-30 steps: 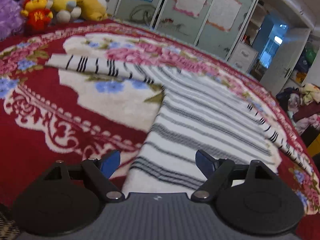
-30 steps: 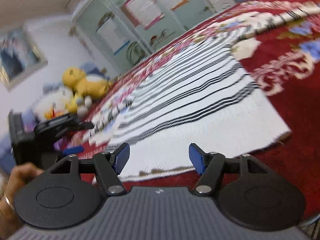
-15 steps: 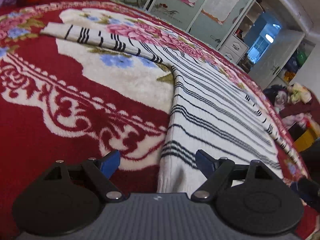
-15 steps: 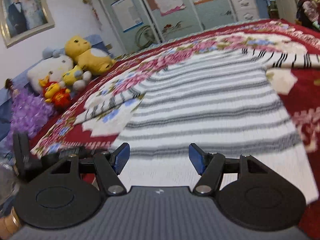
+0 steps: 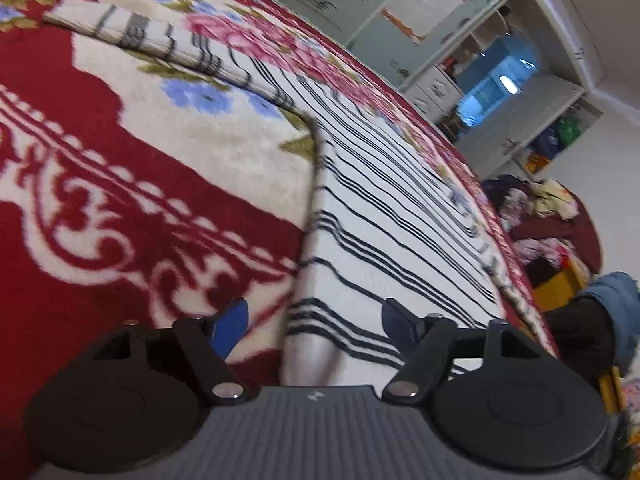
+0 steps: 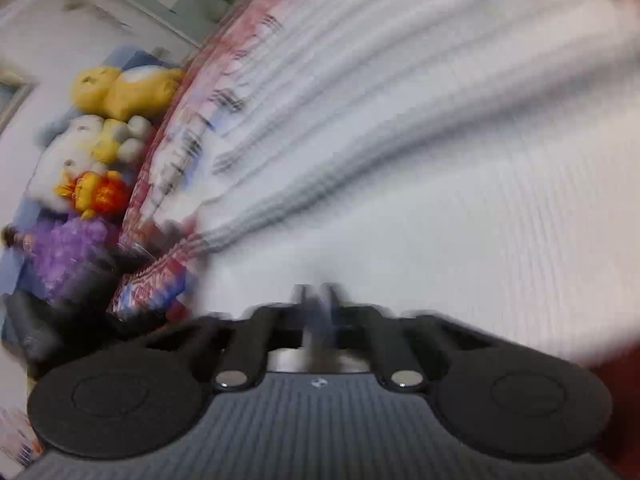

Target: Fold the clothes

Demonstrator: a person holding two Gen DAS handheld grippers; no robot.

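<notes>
We are closing the left hand-held gripper [image 5: 312, 328] around the sweater [image 5: 392, 232] hem, the right hand-held gripper [image 6: 316, 300] already clamped on it, readying a lift.

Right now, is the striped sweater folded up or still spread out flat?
Spread out. The striped sweater lies flat across the red floral blanket, one sleeve stretched sideways and no layer doubled over.
</notes>
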